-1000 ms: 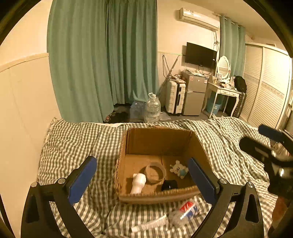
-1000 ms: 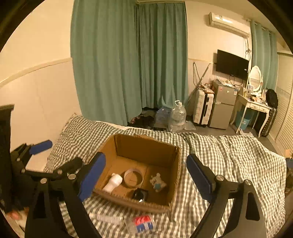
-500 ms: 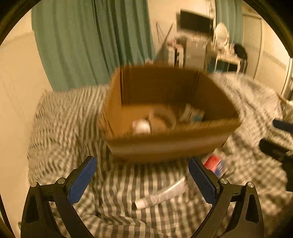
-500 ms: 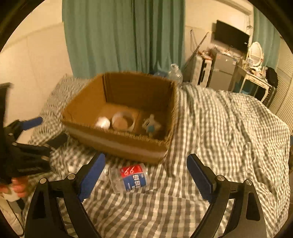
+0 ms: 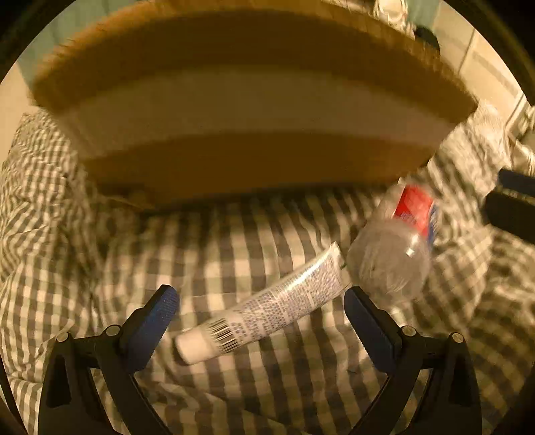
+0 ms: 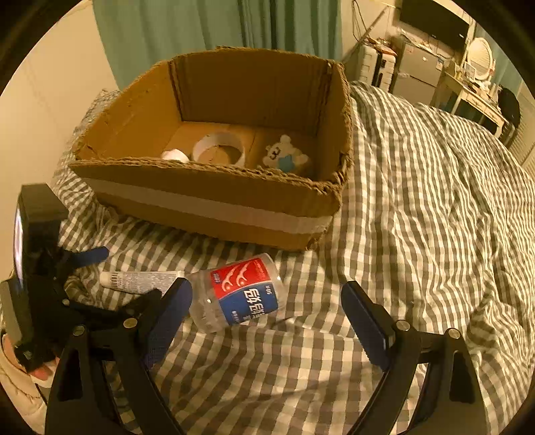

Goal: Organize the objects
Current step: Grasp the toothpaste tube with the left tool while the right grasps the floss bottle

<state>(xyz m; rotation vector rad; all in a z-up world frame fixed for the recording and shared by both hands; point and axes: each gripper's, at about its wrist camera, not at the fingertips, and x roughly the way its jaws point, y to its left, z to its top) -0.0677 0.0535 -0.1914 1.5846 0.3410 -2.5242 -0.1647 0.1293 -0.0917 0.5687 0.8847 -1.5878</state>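
A white tube (image 5: pixel 267 306) lies on the checked bedspread between the open fingers of my left gripper (image 5: pixel 260 321). It also shows in the right wrist view (image 6: pixel 140 281). A clear plastic jar with a red and blue label (image 5: pixel 398 241) lies to its right, in front of the cardboard box (image 5: pixel 254 110). In the right wrist view my right gripper (image 6: pixel 267 318) is open just short of the jar (image 6: pixel 240 296), and the left gripper (image 6: pixel 90 284) is low at the left by the tube. The box (image 6: pixel 207 200) holds a tape roll (image 6: pixel 219 149), a white bottle (image 6: pixel 175 155) and a small bear toy (image 6: pixel 282 155).
The checked bedspread (image 6: pixel 418 217) covers the bed, with folds to the right. A wall and green curtain (image 6: pixel 200 26) stand behind the box. Furniture, a suitcase and a dressing table (image 6: pixel 468 87) are at the far right of the room.
Both grippers have dropped and moved forward toward the bed. The left one now brackets the tube close to the box wall. The right one has closed in on the jar.
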